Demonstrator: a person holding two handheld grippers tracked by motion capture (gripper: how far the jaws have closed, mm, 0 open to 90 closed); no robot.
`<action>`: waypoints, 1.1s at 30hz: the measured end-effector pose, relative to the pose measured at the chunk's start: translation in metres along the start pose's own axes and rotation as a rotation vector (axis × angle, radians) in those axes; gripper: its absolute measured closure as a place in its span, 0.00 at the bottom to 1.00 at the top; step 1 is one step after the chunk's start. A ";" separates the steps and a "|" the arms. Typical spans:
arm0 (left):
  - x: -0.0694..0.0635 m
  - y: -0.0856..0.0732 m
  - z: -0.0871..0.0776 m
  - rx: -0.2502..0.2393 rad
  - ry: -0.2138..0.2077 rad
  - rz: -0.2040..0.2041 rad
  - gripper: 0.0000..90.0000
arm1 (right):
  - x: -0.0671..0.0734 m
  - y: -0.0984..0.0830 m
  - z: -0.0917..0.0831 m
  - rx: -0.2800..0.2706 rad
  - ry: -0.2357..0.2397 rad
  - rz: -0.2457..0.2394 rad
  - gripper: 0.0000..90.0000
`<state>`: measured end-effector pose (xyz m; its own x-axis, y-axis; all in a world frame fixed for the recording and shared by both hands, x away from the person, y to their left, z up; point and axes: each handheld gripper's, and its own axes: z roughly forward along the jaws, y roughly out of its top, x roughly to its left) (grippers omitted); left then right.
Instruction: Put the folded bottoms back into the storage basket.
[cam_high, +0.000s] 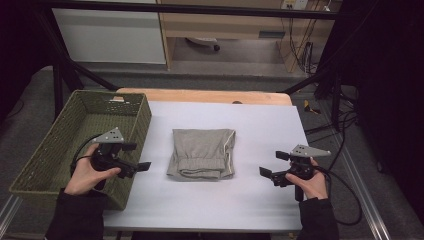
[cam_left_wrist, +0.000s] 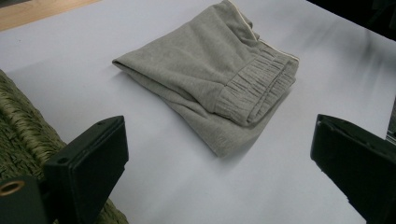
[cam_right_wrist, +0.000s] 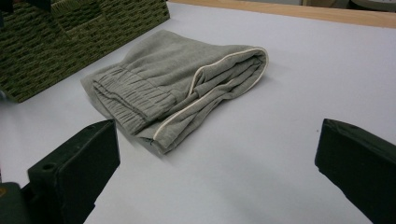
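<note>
A folded grey garment (cam_high: 202, 152) with an elastic waistband and pale piping lies in the middle of the white table top (cam_high: 250, 200). My left gripper (cam_high: 139, 156) hovers at the table's left edge, beside the basket, its jaws wide open and empty. It faces the garment (cam_left_wrist: 219, 79) from a short way off. On the right side my right gripper (cam_high: 272, 164) is held open too, nothing between its jaws. The garment (cam_right_wrist: 173, 91) sits ahead of it, waistband end nearest.
A green woven basket (cam_high: 65, 145) stands at the table's left edge, under my left hand; its wall (cam_right_wrist: 70, 37) shows behind the garment. Beyond the white sheet runs a wooden table edge (cam_high: 205, 95). Cables (cam_high: 345, 145) hang off the right side.
</note>
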<state>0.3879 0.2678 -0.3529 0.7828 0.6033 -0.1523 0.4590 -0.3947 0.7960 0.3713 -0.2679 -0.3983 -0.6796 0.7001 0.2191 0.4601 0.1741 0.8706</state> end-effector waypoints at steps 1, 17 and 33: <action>0.000 0.000 0.000 0.001 0.000 0.000 0.04 | 0.000 0.000 0.000 0.000 -0.001 -0.001 0.01; -0.001 0.002 -0.002 0.000 0.013 -0.003 0.05 | -0.001 -0.001 0.001 0.011 -0.005 -0.004 0.01; -0.002 0.007 -0.005 -0.002 0.040 -0.024 0.05 | 0.000 -0.002 0.004 0.016 -0.006 -0.003 0.01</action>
<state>0.3874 0.2668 -0.3440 0.7542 0.6397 -0.1482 0.4768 -0.3783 0.7934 0.3726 -0.2655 -0.4013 -0.6775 0.7038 0.2138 0.4670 0.1869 0.8643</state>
